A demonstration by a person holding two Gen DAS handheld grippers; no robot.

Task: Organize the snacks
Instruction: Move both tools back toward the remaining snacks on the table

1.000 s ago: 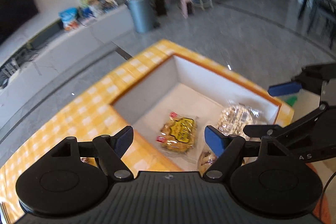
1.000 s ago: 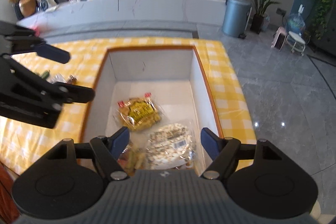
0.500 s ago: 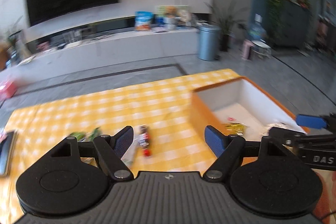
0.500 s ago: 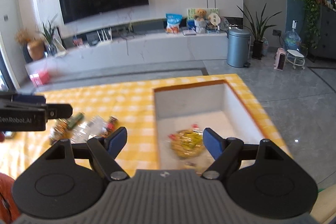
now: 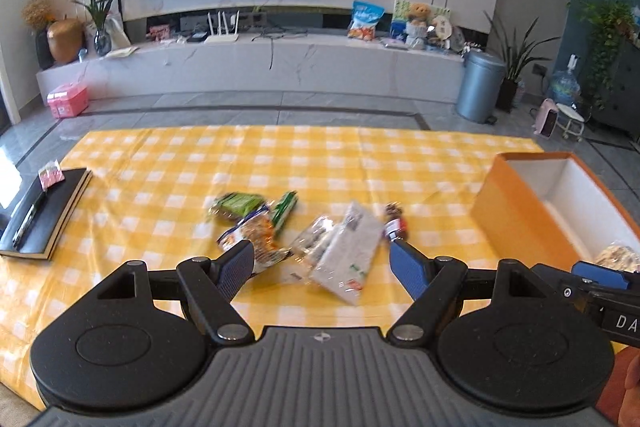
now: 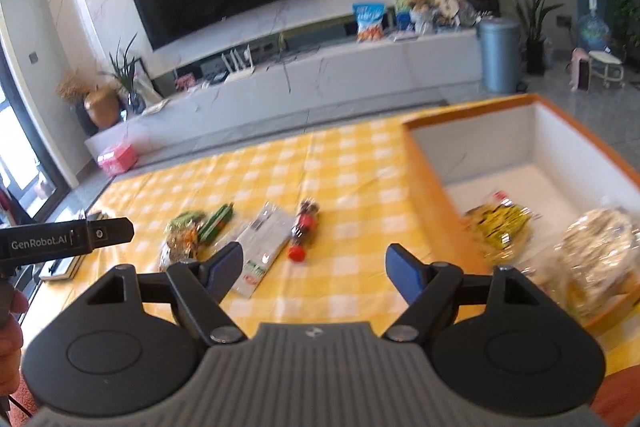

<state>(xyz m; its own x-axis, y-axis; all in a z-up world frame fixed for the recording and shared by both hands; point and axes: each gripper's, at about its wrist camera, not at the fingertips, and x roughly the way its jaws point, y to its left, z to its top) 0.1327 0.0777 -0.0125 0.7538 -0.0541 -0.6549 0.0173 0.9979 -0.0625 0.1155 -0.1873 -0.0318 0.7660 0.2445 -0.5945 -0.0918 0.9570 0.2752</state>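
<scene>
Several snack packets lie in a loose pile on the yellow checked tablecloth (image 5: 320, 163): a green packet (image 5: 236, 203), a green stick (image 5: 285, 210), a white packet (image 5: 348, 251), a small red-capped bottle (image 5: 394, 223). My left gripper (image 5: 322, 267) is open and empty, just in front of the pile. My right gripper (image 6: 314, 267) is open and empty; the pile (image 6: 262, 235) lies ahead to its left. The orange box (image 6: 432, 195) with white inside holds a yellow packet (image 6: 500, 223) and a clear bag of snacks (image 6: 600, 243).
A black notebook (image 5: 44, 215) with a pen lies at the table's left edge. The orange box (image 5: 516, 211) stands at the table's right end. Beyond the table are grey floor, a TV bench and a bin (image 5: 478, 87).
Both grippers have swung away from above the box, leftward and up. The left now faces the snack pile on the cloth; the right sees both pile and box. Both stayed open.
</scene>
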